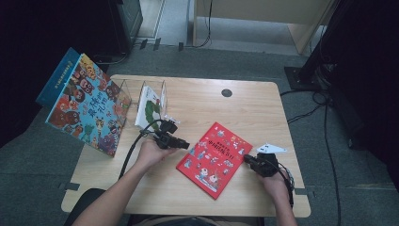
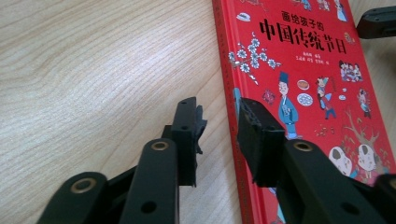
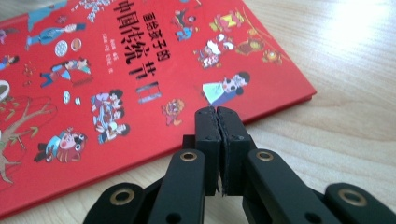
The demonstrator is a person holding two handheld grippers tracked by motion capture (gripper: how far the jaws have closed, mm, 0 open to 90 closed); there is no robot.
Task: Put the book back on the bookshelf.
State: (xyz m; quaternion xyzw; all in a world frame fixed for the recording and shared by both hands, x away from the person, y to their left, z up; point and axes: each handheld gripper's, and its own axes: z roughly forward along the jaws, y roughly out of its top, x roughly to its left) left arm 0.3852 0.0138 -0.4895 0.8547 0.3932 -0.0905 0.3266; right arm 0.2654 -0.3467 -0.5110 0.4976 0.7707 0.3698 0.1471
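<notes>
On the tabletop point(image 1: 244, 99) we keep the red book point(image 1: 214, 157) flat, left tongs point(image 2: 219, 126) parted astride its spine to grip, right tongs point(image 3: 218, 122) pressed together, empty, at its opposite edge.

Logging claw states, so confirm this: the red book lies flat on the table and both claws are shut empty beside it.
Not quite. The left claw is open, its jaws apart at the red book's edge, as the left gripper view shows. The right claw is shut and empty.
</notes>
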